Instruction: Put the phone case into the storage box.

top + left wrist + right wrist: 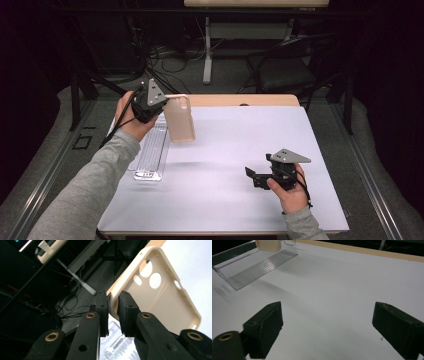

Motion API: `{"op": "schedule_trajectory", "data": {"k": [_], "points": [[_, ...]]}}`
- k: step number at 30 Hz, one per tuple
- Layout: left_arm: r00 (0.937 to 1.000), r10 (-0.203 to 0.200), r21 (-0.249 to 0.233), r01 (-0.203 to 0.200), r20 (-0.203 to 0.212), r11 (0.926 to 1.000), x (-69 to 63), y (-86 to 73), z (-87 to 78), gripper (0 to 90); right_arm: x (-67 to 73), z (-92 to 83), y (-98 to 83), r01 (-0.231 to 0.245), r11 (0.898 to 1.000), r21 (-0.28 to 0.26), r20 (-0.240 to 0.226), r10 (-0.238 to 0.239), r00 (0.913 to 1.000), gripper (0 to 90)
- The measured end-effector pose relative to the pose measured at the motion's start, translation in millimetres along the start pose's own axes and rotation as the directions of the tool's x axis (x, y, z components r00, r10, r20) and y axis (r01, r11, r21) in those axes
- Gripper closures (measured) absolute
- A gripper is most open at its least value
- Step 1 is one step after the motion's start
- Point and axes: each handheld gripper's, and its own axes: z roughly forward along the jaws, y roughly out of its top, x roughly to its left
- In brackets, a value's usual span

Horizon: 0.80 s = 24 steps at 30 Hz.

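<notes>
The left gripper (161,102) holds a cream phone case (179,119) up in the air, over the far left part of the white bench (240,150). Its fingers (102,307) are pressed close together and pinch one thin side wall of the case. In the high view the case hangs with its long side going up and down, and its bottom end sits just above the bench. In the left gripper view the case (160,292) leans away to the right, and its hollow inside faces the camera. The camera holes are at the far end of it. The near corner of the case is hidden behind the right finger.

A clear plastic tray (150,152) lies flat on the bench, just left of the case and below it. Its long side runs away from the person. It is see-through, so its edges are hard to make out.

The right gripper (257,176) rests low over the near right part of the bench, well apart from the case. Its fingers (265,325) are spread wide, with bare bench between them. In the right gripper view the case (268,245) is cut off at the top edge.
</notes>
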Motion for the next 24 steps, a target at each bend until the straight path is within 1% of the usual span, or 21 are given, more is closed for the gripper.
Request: {"op": "schedule_trajectory", "data": {"k": [3, 4, 6, 9, 11, 14, 16, 21, 24], "points": [[0.9998, -0.002, 0.001, 0.002, -0.022, 1.0000, 9.2, -1.6, 0.4, 79.5, 0.0, 0.6, -0.3, 0.012, 1.000, 0.006, -0.006, -0.012, 0.9999, 0.0], [0.9995, -0.004, 0.000, 0.004, -0.032, 1.0000, 12.2, -2.4, 0.8, 79.5, 0.1, 0.8, -0.5, 0.012, 1.000, 0.005, -0.009, -0.012, 0.9999, 0.0], [0.9988, -0.008, 0.000, 0.008, -0.049, 1.0000, 18.0, -4.3, 2.1, 79.5, 0.9, 1.6, -0.8, 0.012, 1.000, 0.000, 0.000, -0.012, 0.9999, 0.0], [0.9975, 0.001, 0.008, 0.000, -0.071, 1.0000, 25.8, -6.7, 3.2, 79.5, 2.0, 2.2, -1.8, 0.022, 1.000, 0.006, 0.018, -0.022, 0.9996, 0.0], [0.9964, 0.003, 0.002, -0.003, -0.085, 1.0000, 30.2, -8.3, 3.3, 79.5, 3.1, 2.5, -2.4, 0.019, 1.000, -0.005, 0.024, -0.019, 0.9995, 0.0], [0.9953, 0.003, 0.002, -0.003, -0.096, 1.0000, 36.0, -11.2, 3.9, 79.5, 3.8, 3.0, -3.1, 0.030, 0.999, -0.014, 0.042, -0.029, 0.9987, 0.0], [0.9945, 0.004, 0.002, -0.004, -0.105, 1.0000, 39.3, -13.7, 5.2, 79.5, 4.1, 3.8, -4.3, 0.041, 0.999, -0.025, 0.063, -0.039, 0.9973, 0.0], [0.9919, 0.009, -0.007, -0.010, -0.127, 0.9999, 45.3, -18.2, 8.1, 79.5, 5.6, 4.4, -7.4, 0.041, 0.998, -0.052, 0.089, -0.037, 0.9954, 0.0], [0.9921, 0.016, -0.011, -0.017, -0.125, 0.9998, 47.5, -20.2, 11.7, 79.5, 6.2, 3.2, -8.5, 0.041, 0.997, -0.058, 0.108, -0.035, 0.9935, 0.0]]}}
